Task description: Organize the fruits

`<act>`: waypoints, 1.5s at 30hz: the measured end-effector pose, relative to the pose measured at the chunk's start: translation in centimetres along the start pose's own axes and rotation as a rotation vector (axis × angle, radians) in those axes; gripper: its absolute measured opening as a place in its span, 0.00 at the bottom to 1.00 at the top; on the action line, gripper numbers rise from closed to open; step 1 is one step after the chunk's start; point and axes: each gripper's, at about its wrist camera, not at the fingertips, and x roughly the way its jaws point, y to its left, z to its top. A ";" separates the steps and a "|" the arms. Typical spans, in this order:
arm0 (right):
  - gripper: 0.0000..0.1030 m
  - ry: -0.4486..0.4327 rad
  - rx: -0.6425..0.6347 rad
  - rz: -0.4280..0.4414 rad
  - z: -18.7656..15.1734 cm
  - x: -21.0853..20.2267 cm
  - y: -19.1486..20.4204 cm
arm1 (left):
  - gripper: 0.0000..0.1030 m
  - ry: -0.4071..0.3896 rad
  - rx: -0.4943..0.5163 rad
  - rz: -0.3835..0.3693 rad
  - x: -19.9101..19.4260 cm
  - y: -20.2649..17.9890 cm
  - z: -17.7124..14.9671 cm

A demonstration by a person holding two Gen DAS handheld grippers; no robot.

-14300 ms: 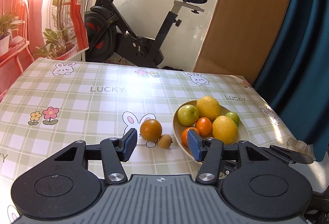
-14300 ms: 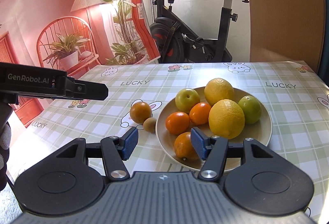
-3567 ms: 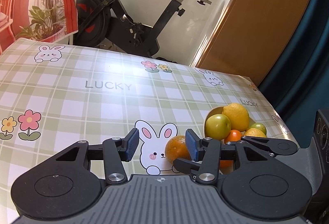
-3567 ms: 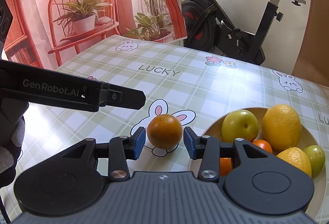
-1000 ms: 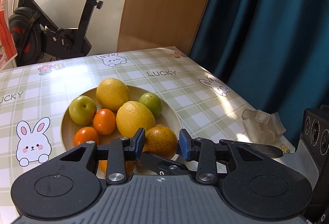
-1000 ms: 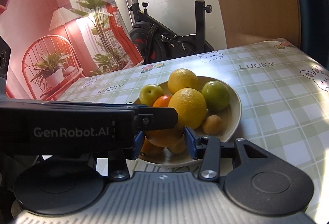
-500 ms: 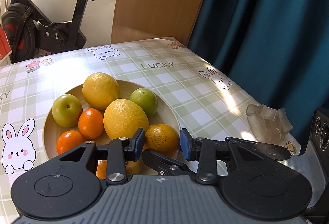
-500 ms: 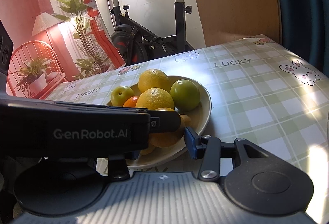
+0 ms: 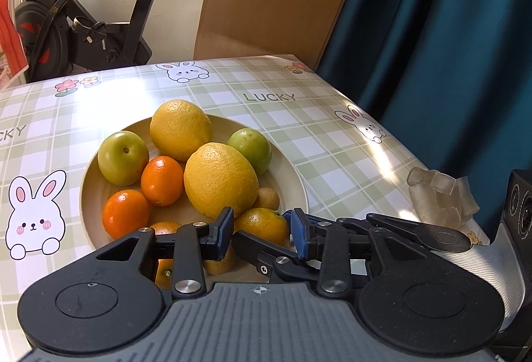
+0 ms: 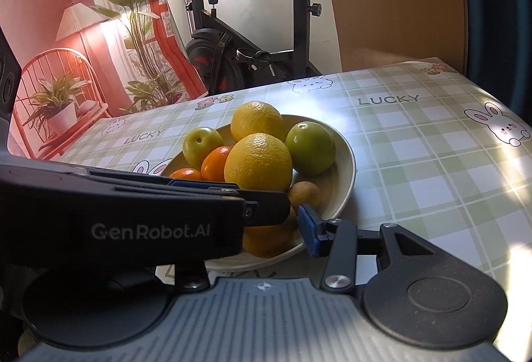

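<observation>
Where the orange (image 9: 266, 224) sits: at the near edge of the plate (image 9: 289, 169), resting on other fruit heaped there, and seen between the blue pads of the left gripper (image 9: 262, 234).
Left gripper: partly spread above the plate's near edge, a pad on each side of the orange with a sliver of gap (pinching nothing, as far as I can tell).
Right gripper (image 10: 262, 229): spread wide at the plate's near rim. Its right pad stands clear of the orange, and its other finger is hidden behind the left gripper's body.
Risk at the near rim: the two grippers cross each other here. Drawing either one back carelessly could snag a finger on the other or clip the orange. Perched that close to the rim, the orange would likely roll off the plate onto the surface (image 9: 332, 156).
Brown fruit (image 9: 266, 199): small, just beyond the orange inside the plate, against the big lemon (image 9: 221, 179). A nudged orange would shove it.
Big lemon: at the plate's middle. A knock there could shift the whole heap.
Far side of the plate: a second lemon (image 9: 181, 129) and a green fruit (image 9: 249, 146), settled (least at risk).
</observation>
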 end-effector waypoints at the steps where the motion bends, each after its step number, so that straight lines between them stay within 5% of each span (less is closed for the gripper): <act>1: 0.45 0.001 -0.002 -0.001 0.0 0.0 0.1 | 0.39 -0.003 0.003 0.006 -0.2 -0.1 0.0; 6: 0.45 0.016 -0.021 -0.012 0.4 0.2 0.2 | 0.42 -0.029 -0.021 0.025 -1.3 0.1 0.3; 8: 0.45 0.021 -0.026 -0.019 0.6 0.3 0.2 | 0.55 -0.043 -0.042 0.051 -2.0 0.5 0.4; 15: 0.48 0.019 -0.053 -0.039 1.2 -0.3 0.4 | 0.59 -0.088 -0.075 0.109 -4.4 1.3 0.6; 17: 0.50 0.012 -0.057 -0.042 1.5 -0.7 0.6 | 0.71 -0.103 -0.085 0.129 -5.2 1.3 0.7; 24: 0.56 -0.019 -0.065 -0.049 2.3 -2.5 1.0 | 0.76 -0.175 -0.085 0.181 -8.9 0.9 1.0; 35: 0.79 -0.075 -0.056 -0.026 5.6 -8.1 3.3 | 0.92 -0.373 -0.039 0.337 -19.4 -0.7 1.8; 40: 0.95 -0.129 -0.088 -0.043 6.7 -11.6 5.6 | 0.93 -0.395 -0.050 0.375 -23.5 -1.4 2.1; 45: 0.99 -0.126 -0.068 -0.043 7.4 -13.9 7.5 | 0.93 -0.433 -0.037 0.441 -26.6 -2.9 1.5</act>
